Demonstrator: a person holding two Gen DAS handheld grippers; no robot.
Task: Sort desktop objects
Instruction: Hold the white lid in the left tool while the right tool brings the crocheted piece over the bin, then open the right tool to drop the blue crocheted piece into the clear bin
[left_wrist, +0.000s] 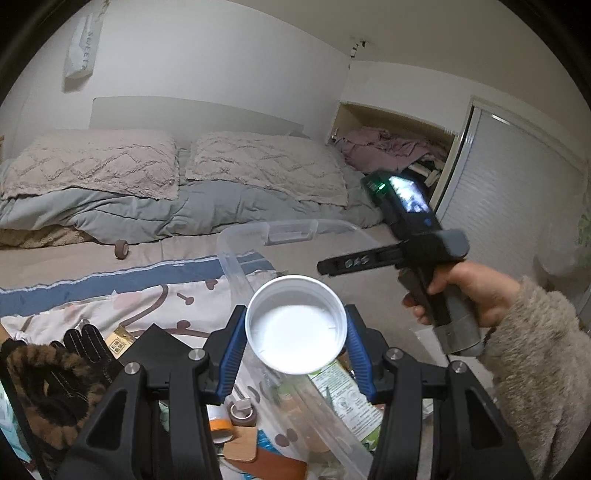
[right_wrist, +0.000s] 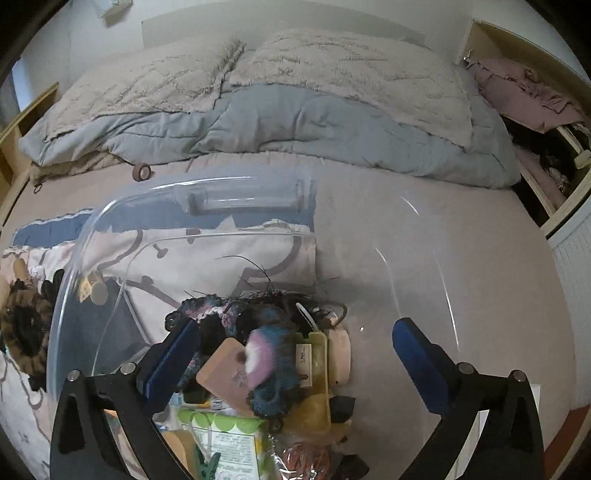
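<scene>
While the left wrist view looks along the left claw (left_wrist: 296, 332), its blue pads clamp a white round tub (left_wrist: 296, 325), open side to the camera, held up over the clear plastic bin (left_wrist: 236, 266) on the bed (left_wrist: 110, 258). Tub looks empty and not yet dropped in. Right claw (left_wrist: 325, 266) hangs in the air on the right, gripped by the person's hand (left_wrist: 465, 295); its opening can't be read from here. Left over on the patterned blanket: leopard-trim glove (left_wrist: 55, 373), tape rolls (left_wrist: 236, 413), a lone roll (left_wrist: 121, 245) farther up the bed.

Right wrist view: right claw (right_wrist: 291, 347) spread wide, holding nothing, hovering over the bin's far end (right_wrist: 92, 229). Bin already holds a pile: crocheted yarn piece (right_wrist: 266, 354), pink flat block (right_wrist: 225, 373), yellow tray (right_wrist: 314, 384), green-labelled packet (right_wrist: 229, 443). Judgement: sort is partway, several items binned, tub in transit, glove and tapes outstanding.
</scene>
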